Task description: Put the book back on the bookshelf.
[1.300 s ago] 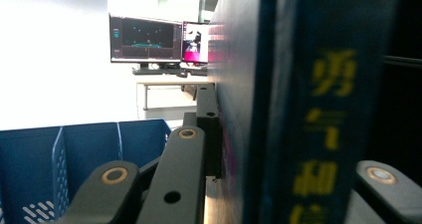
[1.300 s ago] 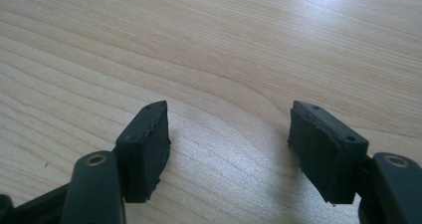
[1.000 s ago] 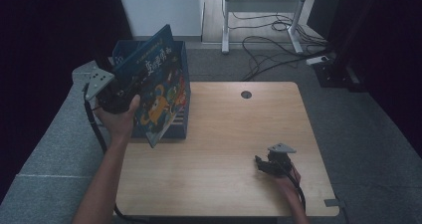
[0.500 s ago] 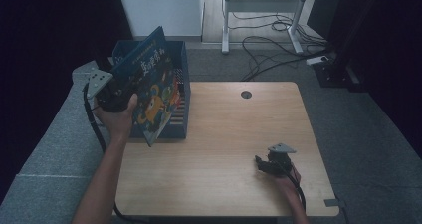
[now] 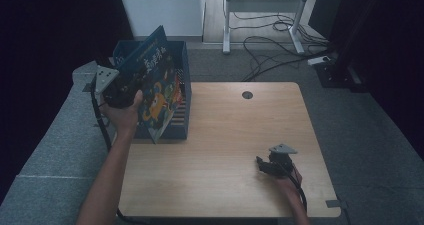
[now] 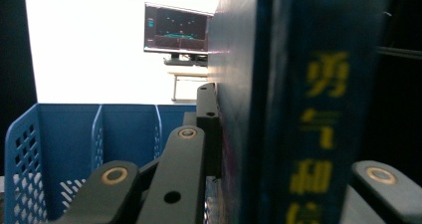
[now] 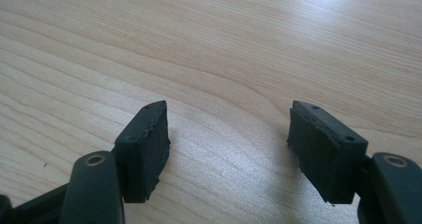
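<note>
left gripper [image 5: 116, 87] fingers clenched on blue picture book [image 5: 155, 87], book tilted over blue file rack [image 5: 181, 65] at upper left of frame, right gripper [image 7: 229, 149] fingers released and empty, resting low on wooden table [image 5: 235, 130] at lower right

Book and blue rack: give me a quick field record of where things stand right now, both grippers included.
held item: book with dark blue cover and yellow lettering
left gripper: shut on the book, up at the rack
book pose: tilted, above the blue rack, not yet seated in a slot
rack: at the table's left edge, dividers visible in the left gripper view
right gripper: open, nothing between its jaws, low over bare wood near the table's front right
</note>
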